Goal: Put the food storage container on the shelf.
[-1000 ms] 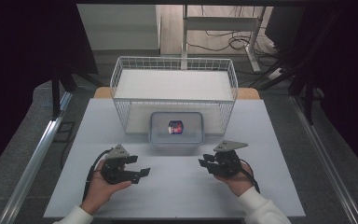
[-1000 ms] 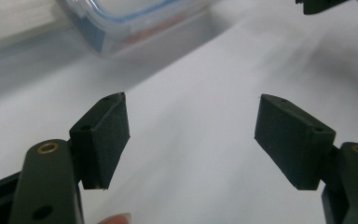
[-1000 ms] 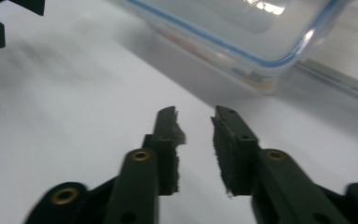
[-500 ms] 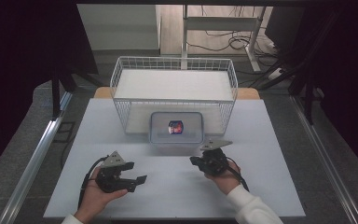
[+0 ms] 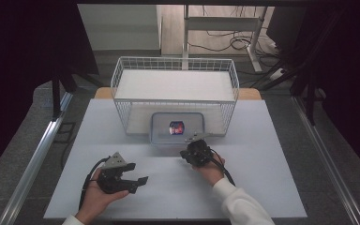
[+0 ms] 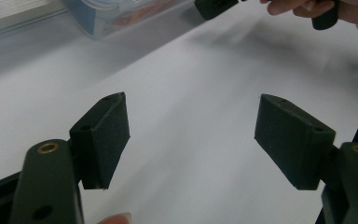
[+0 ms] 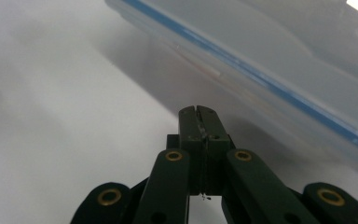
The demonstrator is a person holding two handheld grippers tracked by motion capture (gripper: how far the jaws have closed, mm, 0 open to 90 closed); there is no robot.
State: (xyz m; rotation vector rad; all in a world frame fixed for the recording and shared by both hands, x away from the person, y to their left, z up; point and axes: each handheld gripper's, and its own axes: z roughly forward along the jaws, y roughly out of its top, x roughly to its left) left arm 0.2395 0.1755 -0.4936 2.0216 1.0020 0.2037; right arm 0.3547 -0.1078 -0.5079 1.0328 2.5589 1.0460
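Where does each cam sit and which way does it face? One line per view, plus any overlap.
High view: above the person's side, looking forward and down on the table; both forearms, left gripper and right gripper show.
Left gripper view: behind its own open jaws, facing across the table toward the container.
Right gripper view: behind its own shut jaws, close to the container's blue-edged lid.
Shared: the container, in all three.

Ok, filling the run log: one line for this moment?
left gripper: open, empty | right gripper: shut, empty, beside lidded container | wire basket: behind

White wire basket [image 5: 176, 93] at table's [image 5: 272, 154] far edge, desk frame [image 5: 220, 28] w/ cables behind
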